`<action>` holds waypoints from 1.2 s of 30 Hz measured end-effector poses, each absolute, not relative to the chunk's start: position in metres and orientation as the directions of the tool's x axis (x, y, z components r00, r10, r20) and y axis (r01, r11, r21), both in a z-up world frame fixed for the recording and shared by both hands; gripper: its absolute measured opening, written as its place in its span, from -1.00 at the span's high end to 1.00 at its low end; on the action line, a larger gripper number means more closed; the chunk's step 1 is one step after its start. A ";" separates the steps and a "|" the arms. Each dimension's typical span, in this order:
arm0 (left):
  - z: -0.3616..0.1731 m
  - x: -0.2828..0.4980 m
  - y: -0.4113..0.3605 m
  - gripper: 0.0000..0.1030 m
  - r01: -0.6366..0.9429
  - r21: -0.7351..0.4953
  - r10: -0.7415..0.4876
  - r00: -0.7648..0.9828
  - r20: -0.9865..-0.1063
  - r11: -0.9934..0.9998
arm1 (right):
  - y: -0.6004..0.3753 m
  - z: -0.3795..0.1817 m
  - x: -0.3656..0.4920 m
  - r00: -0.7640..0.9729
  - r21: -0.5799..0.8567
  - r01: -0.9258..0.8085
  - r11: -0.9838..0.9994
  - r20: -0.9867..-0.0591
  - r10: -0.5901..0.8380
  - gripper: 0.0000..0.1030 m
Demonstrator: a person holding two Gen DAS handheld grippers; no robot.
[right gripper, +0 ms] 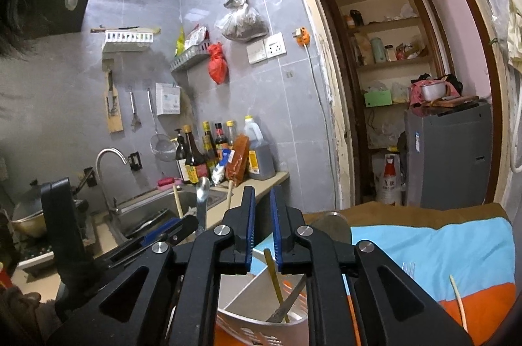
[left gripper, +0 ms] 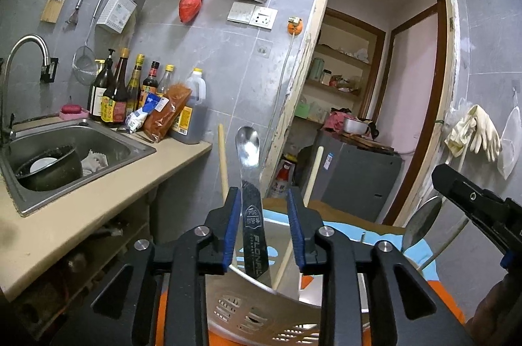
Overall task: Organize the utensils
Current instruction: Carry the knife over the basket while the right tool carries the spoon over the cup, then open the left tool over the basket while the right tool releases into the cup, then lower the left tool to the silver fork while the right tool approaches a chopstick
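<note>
On my far left the steel sink (left gripper: pixel 65 150) sits in a beige counter, dull and wet-looking, beside a row of glass sauce bottles (left gripper: pixel 130 91); none of that is my job. My left gripper (left gripper: pixel 262 225) has its jaws spread apart around a flat, polished metal spoon (left gripper: pixel 249 183), whose stamped handle stands upright between the blue pads, seemingly against the left one and clear of the right, so I judge it released or about to be, not clamped. The spoon's foot drops into the slotted white plastic utensil holder (left gripper: pixel 261 313), where pale wooden chopsticks (left gripper: pixel 222 157) already stand on either side of it. So the sorting looks well under way. Further right, my right gripper (right gripper: pixel 262 232) hovers above the same holder with its jaws nearly together and nothing between them; a chopstick and a darker handle lean inside the compartment below. Right of that, a shiny round metal ladle bowl (left gripper: pixel 422 222) rests at the holder's edge. On the tabletop's soft blue and orange cloth (right gripper: pixel 440 248), a steel fork (right gripper: pixel 408 268) and one loose chopstick (right gripper: pixel 458 300) lie flat, still to be collected, which I take to be what remains.
</note>
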State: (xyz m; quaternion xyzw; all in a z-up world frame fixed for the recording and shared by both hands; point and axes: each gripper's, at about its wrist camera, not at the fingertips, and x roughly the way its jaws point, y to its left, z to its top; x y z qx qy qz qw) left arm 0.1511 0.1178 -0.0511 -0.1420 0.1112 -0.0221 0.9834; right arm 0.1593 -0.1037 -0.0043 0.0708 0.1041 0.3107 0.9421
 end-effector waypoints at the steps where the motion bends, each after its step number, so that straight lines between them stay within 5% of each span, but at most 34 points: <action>1: -0.047 0.150 0.117 0.44 0.012 -0.282 -0.075 0.974 -0.214 0.959 | -0.105 -0.002 0.158 0.785 0.199 -0.572 0.796 -0.147 0.602 0.73; 11: -0.007 0.133 0.091 -0.35 0.025 -0.237 -0.082 0.968 -0.235 0.971 | -0.149 0.014 0.149 0.826 0.197 -0.516 0.834 -0.145 0.545 0.45; 13: -0.001 0.130 0.082 -0.50 0.037 -0.232 -0.093 0.967 -0.238 0.972 | -0.160 0.015 0.147 0.836 0.199 -0.495 0.846 -0.154 0.526 0.15; 17: 0.008 0.124 0.058 -0.80 0.057 -0.220 -0.112 0.963 -0.246 0.974 | -0.192 0.018 0.143 0.861 0.197 -0.446 0.873 -0.171 0.478 -0.14; 23: 0.014 0.112 0.016 -0.89 0.080 -0.187 -0.123 0.966 -0.229 0.979 | -0.236 0.019 0.135 0.892 0.185 -0.387 0.903 -0.173 0.418 -0.99; 36: -0.015 0.104 -0.065 -0.90 0.175 -0.164 -0.219 0.929 -0.300 0.971 | -0.315 -0.006 0.128 0.917 0.153 -0.263 0.953 -0.266 0.296 -1.00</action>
